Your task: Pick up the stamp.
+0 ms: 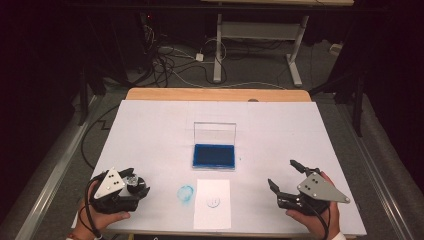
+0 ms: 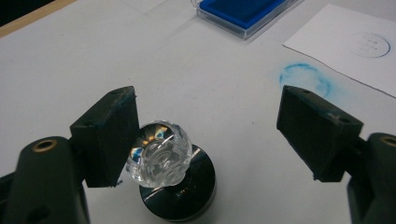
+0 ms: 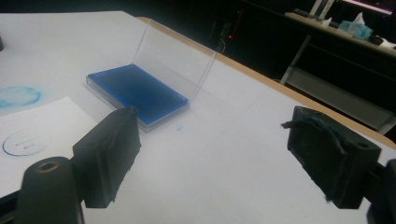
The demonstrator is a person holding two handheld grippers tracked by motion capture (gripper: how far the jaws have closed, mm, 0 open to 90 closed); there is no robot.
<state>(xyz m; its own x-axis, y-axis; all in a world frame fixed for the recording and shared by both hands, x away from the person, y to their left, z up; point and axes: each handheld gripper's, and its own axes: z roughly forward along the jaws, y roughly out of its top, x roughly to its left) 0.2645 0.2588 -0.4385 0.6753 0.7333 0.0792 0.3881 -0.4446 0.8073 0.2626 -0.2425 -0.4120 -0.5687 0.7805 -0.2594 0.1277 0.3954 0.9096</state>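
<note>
Stamp work in hand, judging by the layout. Round stamp with faceted clear crystal knob on a black disc base (image 2: 164, 163) standing upright on the white table sheet (image 1: 150, 130), at about 7 o'clock of the table in the high view. Left gripper (image 2: 208, 126) set around it with jaws spread wide: one pad just against the knob's side, the other well apart, so no pinch on it. Seemingly placed so for a fresh grasp or just after letting go; cannot tell which.

Right gripper (image 3: 212, 154) hovering at about 5 o'clock, jaws spread, nothing between them, held clear of the work, likely on standby to steady the paper.

At centre, shallow blue ink pad in a clear plastic case (image 1: 214, 156), lid (image 3: 175, 60) propped upright at its 12 o'clock edge, left open for inking. At 6 o'clock, white paper sheet (image 1: 212, 204) bearing a faint round blue stamp mark (image 1: 213, 201). Just beside the sheet, at its 9 o'clock, smudged blue ink ring (image 1: 185, 194) printed on the table sheet itself.

Between stamp and ink pad, bare surface, nothing in the way; upright lid a hazard only from the far side.
</note>
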